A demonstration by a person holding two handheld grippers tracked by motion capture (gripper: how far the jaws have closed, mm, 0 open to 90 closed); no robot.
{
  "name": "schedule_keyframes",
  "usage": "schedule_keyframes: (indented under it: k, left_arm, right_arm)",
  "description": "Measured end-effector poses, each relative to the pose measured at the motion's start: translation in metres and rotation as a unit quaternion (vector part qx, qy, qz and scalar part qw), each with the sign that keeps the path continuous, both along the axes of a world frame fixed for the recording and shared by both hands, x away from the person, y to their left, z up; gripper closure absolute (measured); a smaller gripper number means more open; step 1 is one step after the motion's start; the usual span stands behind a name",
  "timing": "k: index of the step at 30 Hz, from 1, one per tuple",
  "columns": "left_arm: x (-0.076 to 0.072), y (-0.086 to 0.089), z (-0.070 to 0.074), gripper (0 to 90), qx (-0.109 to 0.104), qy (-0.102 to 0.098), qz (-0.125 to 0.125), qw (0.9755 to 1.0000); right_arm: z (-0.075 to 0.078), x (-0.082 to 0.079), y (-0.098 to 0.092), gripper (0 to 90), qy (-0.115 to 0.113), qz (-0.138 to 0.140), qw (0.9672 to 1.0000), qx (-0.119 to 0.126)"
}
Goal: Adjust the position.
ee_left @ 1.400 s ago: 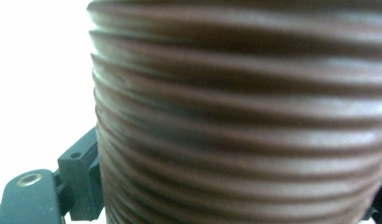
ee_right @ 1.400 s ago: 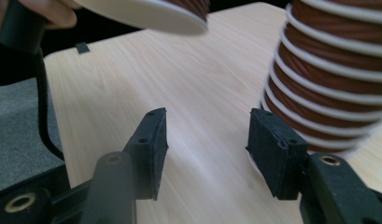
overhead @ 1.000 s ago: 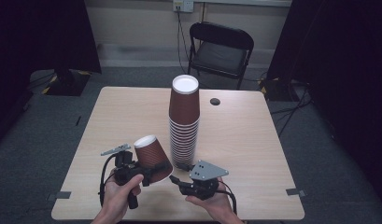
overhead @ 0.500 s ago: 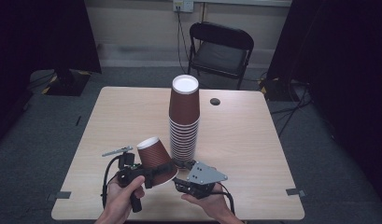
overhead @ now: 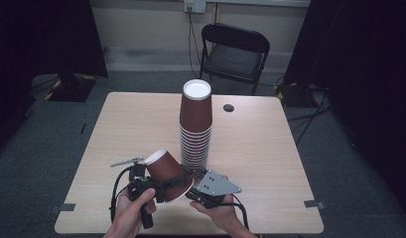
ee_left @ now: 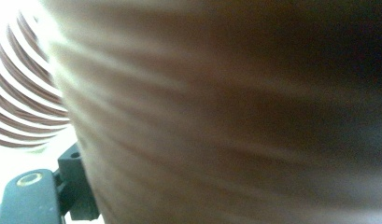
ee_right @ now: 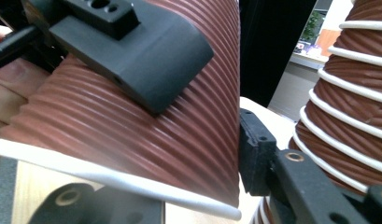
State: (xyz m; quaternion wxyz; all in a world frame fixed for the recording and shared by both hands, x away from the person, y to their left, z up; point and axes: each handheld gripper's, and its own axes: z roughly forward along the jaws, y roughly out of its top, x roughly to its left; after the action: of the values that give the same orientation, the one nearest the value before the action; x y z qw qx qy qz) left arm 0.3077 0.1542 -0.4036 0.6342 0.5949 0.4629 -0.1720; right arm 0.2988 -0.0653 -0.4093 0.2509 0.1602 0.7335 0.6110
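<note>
Since a second ago the right gripper [overhead: 190, 184] has been closing around the cup [overhead: 168, 173] the left gripper [overhead: 166, 187] clamps, over a wooden table [overhead: 270, 148] in a dark room.

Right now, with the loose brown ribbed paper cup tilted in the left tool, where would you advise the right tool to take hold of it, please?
Probably on the ribbed wall just above the white rolled rim, coming from the open-mouth side. The brown ribbed paper cup lies tilted, base up and away, mouth toward the right tool, and the left tool already grips mid-wall. The rim stiffens that end.
</note>
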Motion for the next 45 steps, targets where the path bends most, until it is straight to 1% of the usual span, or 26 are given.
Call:
schedule_keyframes:
  k: [1, 2, 6, 9, 12, 14, 16, 18, 23, 24, 26, 27, 28, 29, 31, 32, 33, 34, 37, 38, 40, 42, 43, 44, 45]
  left_arm:
    - [0.000, 0.000, 0.000, 12.3, 0.001, -0.001, -0.003, 1.0000]
    - [0.001, 0.000, 0.000, 12.3, -0.004, 0.000, -0.002, 1.0000]
    - [0.001, -0.001, -0.001, 11.3, -0.013, -0.004, -0.003, 0.9999]
    - [0.001, -0.001, -0.002, 10.8, -0.026, 0.000, -0.006, 0.9997]
    - [0.002, 0.000, -0.003, 10.7, -0.033, -0.005, -0.010, 0.9994]
    - [0.002, 0.000, -0.003, 10.6, -0.038, -0.003, -0.012, 0.9992]
    - [0.002, 0.000, -0.002, 10.6, -0.046, -0.002, -0.014, 0.9988]
    - [0.003, 0.000, -0.002, 10.5, -0.054, -0.006, -0.019, 0.9983]
    - [0.003, 0.000, -0.001, 10.8, -0.069, -0.015, -0.025, 0.9972]
    - [0.003, 0.000, -0.001, 11.0, -0.069, -0.019, -0.026, 0.9971]
    - [0.002, 0.000, 0.000, 11.0, -0.069, -0.023, -0.024, 0.9971]
    - [0.003, 0.001, 0.001, 11.0, -0.066, -0.025, -0.027, 0.9972]
    - [0.003, 0.002, 0.002, 10.9, -0.066, -0.028, -0.023, 0.9972]
    - [0.004, 0.005, 0.004, 11.9, -0.070, -0.034, -0.012, 0.9969]
    - [0.005, 0.010, 0.007, 14.3, -0.064, -0.044, -0.006, 0.9969]
    - [0.005, 0.011, 0.008, 14.7, -0.061, -0.051, -0.002, 0.9968]
    - [0.005, 0.013, 0.009, 14.9, -0.063, -0.055, 0.003, 0.9965]
    - [0.005, 0.014, 0.010, 14.9, -0.058, -0.062, 0.005, 0.9964]
    - [0.006, 0.016, 0.011, 15.1, -0.057, -0.069, 0.007, 0.9960]
    - [0.006, 0.016, 0.011, 15.1, -0.056, -0.072, 0.008, 0.9958]
    - [0.006, 0.018, 0.012, 15.0, -0.045, -0.086, 0.011, 0.9952]
    - [0.007, 0.018, 0.013, 14.6, -0.042, -0.085, 0.015, 0.9954]
    - [0.007, 0.019, 0.013, 14.9, -0.043, -0.088, 0.017, 0.9950]
    - [0.007, 0.020, 0.013, 15.2, -0.042, -0.093, 0.021, 0.9946]
    - [0.008, 0.022, 0.014, 15.2, -0.032, -0.104, 0.020, 0.9939]
  right_arm:
    - [0.000, 0.000, 0.000, 70.1, -0.002, -0.004, 1.0000, -0.001]
    - [0.000, 0.000, -0.001, 71.4, 0.000, -0.005, 1.0000, -0.001]
    - [0.000, -0.001, -0.002, 76.1, -0.004, -0.013, 0.9999, 0.001]
    - [0.001, -0.001, -0.003, 79.5, -0.012, -0.020, 0.9997, -0.004]
    - [0.003, -0.002, -0.004, 80.6, -0.014, -0.019, 0.9997, -0.004]
    - [0.004, -0.002, -0.004, 81.2, -0.018, -0.019, 0.9996, -0.004]
    - [0.005, -0.003, -0.005, 81.9, -0.016, -0.019, 0.9997, -0.002]
    - [0.007, -0.003, -0.006, 82.4, -0.018, -0.019, 0.9997, -0.003]
    - [0.011, -0.005, -0.008, 84.1, -0.016, -0.019, 0.9997, 0.007]
    - [0.011, -0.005, -0.009, 84.6, -0.014, -0.020, 0.9996, 0.011]
    - [0.012, -0.005, -0.010, 84.9, -0.016, -0.020, 0.9996, 0.013]
    - [0.012, -0.005, -0.010, 85.3, -0.012, -0.018, 0.9996, 0.015]
    - [0.012, -0.005, -0.011, 85.6, -0.011, -0.016, 0.9997, 0.016]
    - [0.012, -0.005, -0.011, 85.8, -0.013, -0.013, 0.9997, 0.014]
    - [0.012, -0.008, -0.011, 85.9, -0.015, -0.007, 0.9998, 0.010]
    - [0.012, -0.009, -0.011, 85.9, -0.011, -0.004, 0.9999, 0.009]
    - [0.012, -0.009, -0.011, 86.0, -0.011, -0.003, 0.9999, 0.008]
    - [0.012, -0.009, -0.011, 86.0, -0.009, -0.001, 0.9999, 0.009]
    - [0.013, -0.009, -0.012, 86.1, -0.004, 0.003, 0.9999, 0.009]
    - [0.013, -0.009, -0.013, 86.1, -0.006, 0.004, 1.0000, 0.006]
    - [0.013, -0.009, -0.014, 86.1, -0.003, 0.006, 1.0000, 0.003]
    - [0.012, -0.009, -0.015, 86.2, 0.003, 0.008, 1.0000, 0.002]
    - [0.012, -0.009, -0.016, 86.2, 0.003, 0.010, 0.9999, 0.002]
    - [0.012, -0.009, -0.016, 86.2, 0.008, 0.011, 0.9999, 0.002]
    - [0.012, -0.008, -0.017, 86.2, 0.009, 0.013, 0.9999, 0.000]
